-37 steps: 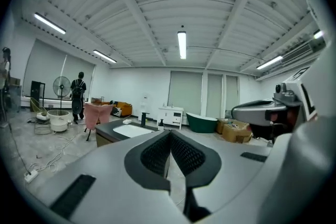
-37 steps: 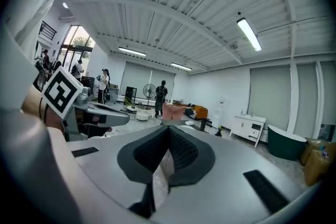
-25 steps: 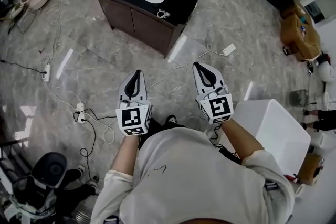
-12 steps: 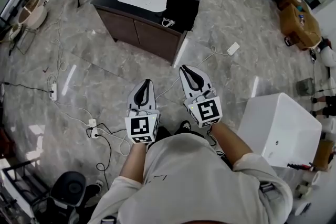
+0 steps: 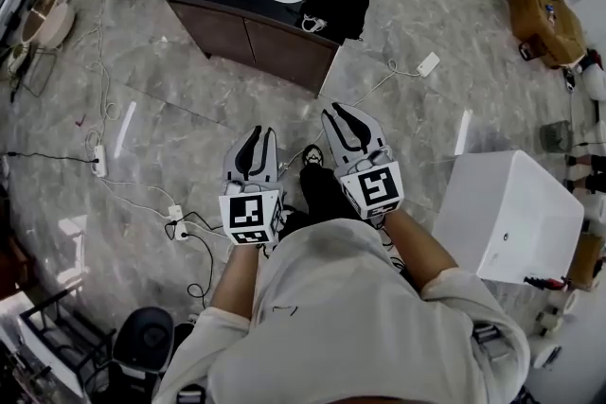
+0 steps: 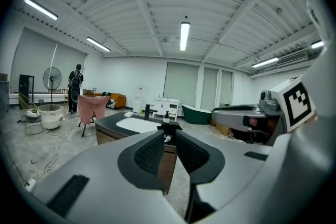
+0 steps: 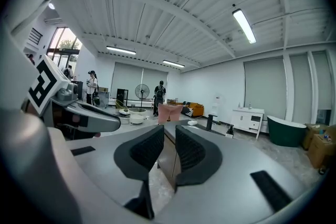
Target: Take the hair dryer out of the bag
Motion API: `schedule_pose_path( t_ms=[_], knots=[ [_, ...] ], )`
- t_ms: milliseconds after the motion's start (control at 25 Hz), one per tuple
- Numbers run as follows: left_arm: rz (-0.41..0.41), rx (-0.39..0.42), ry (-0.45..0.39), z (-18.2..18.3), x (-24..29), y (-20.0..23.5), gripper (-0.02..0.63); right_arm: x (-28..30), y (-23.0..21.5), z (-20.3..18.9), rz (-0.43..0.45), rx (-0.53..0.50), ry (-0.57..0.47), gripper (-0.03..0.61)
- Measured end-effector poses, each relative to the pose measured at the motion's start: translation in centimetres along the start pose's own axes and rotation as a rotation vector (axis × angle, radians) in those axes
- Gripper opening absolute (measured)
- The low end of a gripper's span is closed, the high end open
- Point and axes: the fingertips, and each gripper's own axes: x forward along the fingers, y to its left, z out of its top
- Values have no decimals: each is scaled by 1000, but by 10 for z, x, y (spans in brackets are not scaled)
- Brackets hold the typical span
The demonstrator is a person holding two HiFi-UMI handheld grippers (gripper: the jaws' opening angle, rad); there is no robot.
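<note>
Approach stage: left gripper and right gripper empty, jaws just parting slightly, nothing between. Next: close distance to black bag on sink cabinet.

I hold both forearms out ahead of me, side by side and close together. My left gripper points forward and slightly down. Its fingers have just been opening and stand a narrow gap apart, with nothing between them. My right gripper leans a little toward the left one. Its fingers have likewise just been opening, slightly parted and empty.
</note>
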Motion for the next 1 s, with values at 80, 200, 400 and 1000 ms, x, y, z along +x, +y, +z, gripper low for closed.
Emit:
schedule_pose_path(
  t_ms=[80, 200, 400, 1000],
  knots=[
    [6, 3, 6, 4, 22, 12, 77, 25, -10, -3, 12, 1, -3, 54],
    [14, 31, 14, 16, 63, 32, 75, 72, -32, 3, 27, 14, -15, 55],
    [29, 59, 32, 46, 142, 62, 75, 143, -79, 25, 60, 25, -42, 55],
    [-103, 73, 138, 81, 350, 103, 75, 286, -210, 22, -18, 66, 37, 63]
  ],
)
